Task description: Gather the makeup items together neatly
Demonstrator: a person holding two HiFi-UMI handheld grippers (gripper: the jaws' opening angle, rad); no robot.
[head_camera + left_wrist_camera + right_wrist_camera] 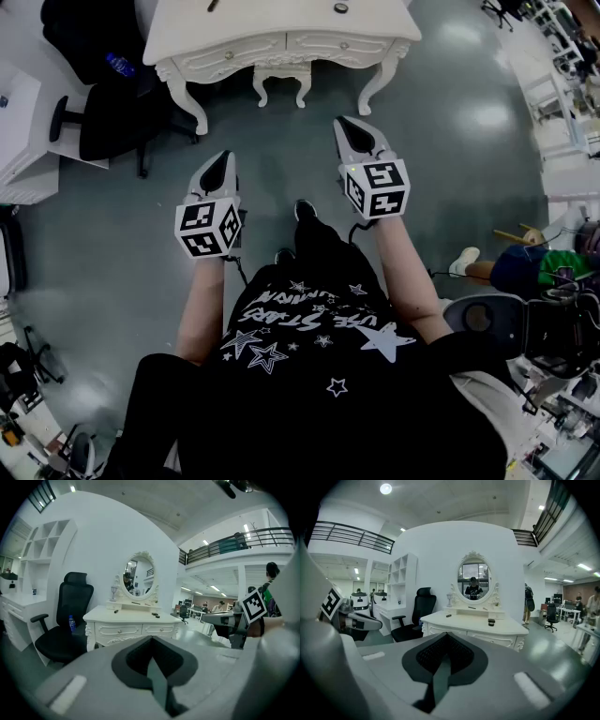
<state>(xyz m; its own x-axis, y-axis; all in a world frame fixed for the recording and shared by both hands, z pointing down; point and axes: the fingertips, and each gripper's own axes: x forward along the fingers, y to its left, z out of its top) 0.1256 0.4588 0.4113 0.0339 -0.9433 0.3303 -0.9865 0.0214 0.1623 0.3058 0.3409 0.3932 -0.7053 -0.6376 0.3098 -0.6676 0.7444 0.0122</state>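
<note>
Jaws together, nothing between them, on left hand-held gripper [219, 171] and right hand-held gripper [360, 139]. Small makeup items [491, 622] lie on the white table [281, 26], well ahead of both, across grey floor [122, 253].

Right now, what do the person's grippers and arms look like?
Both the left gripper and right gripper are pale grey, tapering to a point, with dark padded insets. Each carries a white cube of black square markers, and a thin black cable trails beneath. The person wears a black T-shirt printed with white stars and lettering, with short sleeves.
</note>
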